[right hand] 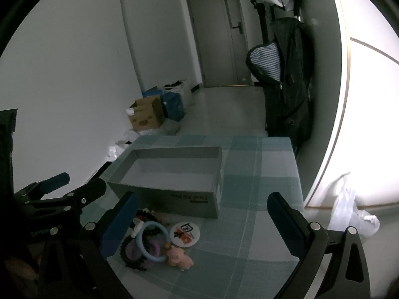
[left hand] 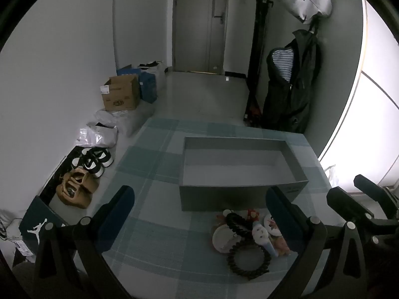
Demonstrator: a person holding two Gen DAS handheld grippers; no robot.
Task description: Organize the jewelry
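An open grey box (left hand: 239, 194) (right hand: 172, 199) stands empty on the checked tablecloth (left hand: 159, 214) (right hand: 251, 239). In front of it lies a small pile of jewelry: a black braided ring (left hand: 248, 261), round white badges (left hand: 222, 236) (right hand: 185, 233), a light blue ring (right hand: 152, 241), a purple ring (right hand: 132, 251), black beads (right hand: 124, 249) and a pink figure charm (right hand: 180, 259). My left gripper (left hand: 199, 216) is open and empty, above the table with the pile near its right finger. My right gripper (right hand: 202, 224) is open and empty, with the pile near its left finger.
The table's far and right edges drop to the floor. Beyond are cardboard and blue boxes (left hand: 122, 94), shoes and bags (left hand: 92, 162) along the left wall, a hanging black jacket (left hand: 291, 84) and a white plastic bag (right hand: 349, 214) at the right.
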